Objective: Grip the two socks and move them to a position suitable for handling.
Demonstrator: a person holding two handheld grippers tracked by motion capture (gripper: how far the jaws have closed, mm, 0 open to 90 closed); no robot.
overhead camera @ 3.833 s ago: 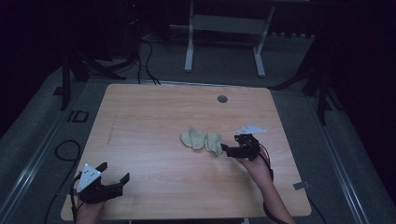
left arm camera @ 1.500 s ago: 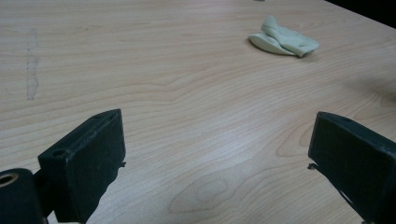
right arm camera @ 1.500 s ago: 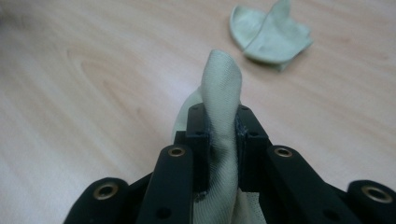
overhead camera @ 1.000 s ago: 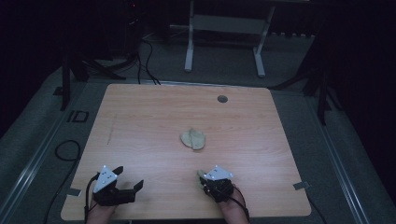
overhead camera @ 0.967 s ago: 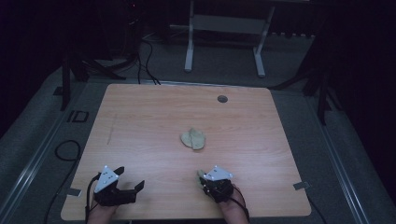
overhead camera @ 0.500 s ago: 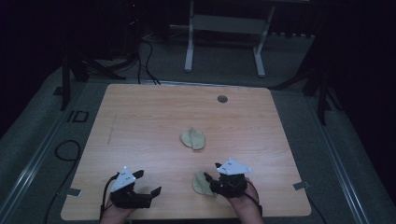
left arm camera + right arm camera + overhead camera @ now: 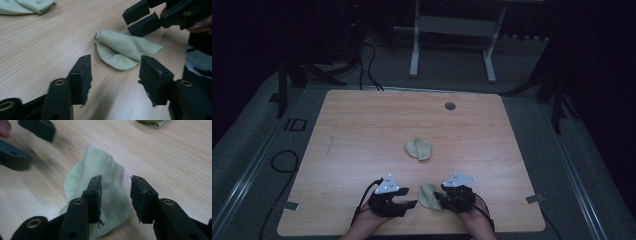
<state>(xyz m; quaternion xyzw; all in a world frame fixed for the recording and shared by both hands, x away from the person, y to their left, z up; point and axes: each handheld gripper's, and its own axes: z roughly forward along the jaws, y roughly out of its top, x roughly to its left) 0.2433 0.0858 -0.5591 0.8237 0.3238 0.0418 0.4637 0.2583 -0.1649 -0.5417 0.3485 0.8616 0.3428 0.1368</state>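
1. Left gripper point(image 7: 411, 204), near table edge: jaws spread about halfway, have just been closing; nothing pinched between them. In the left gripper view they point at the near sock point(image 7: 122, 51), a gap of bare wood between pads and fabric.
2. Right gripper point(image 7: 438, 199), also at the near edge, just right of the left one: jaws apart with a moderate gap, have just been closing. In the right gripper view the sock's edge lies under and between them; pads do not press on it (left jaw hovers over the fabric).
3. Near sock point(image 7: 428, 195): pale green, crumpled flat on the wooden table point(image 7: 362, 130), between the two grippers, touching or just beside the right one's jaw tips. Mesh-knit patch visible in the right gripper view.
4. Second pale green sock point(image 7: 419, 148): folded, mid-table, well apart from both grippers.
5. Round grommet hole point(image 7: 450, 106): far side of tabletop.
6. No readable writing or labels on socks, grippers or table.
7. White desk legs point(image 7: 414, 45) stand on the dark floor beyond.
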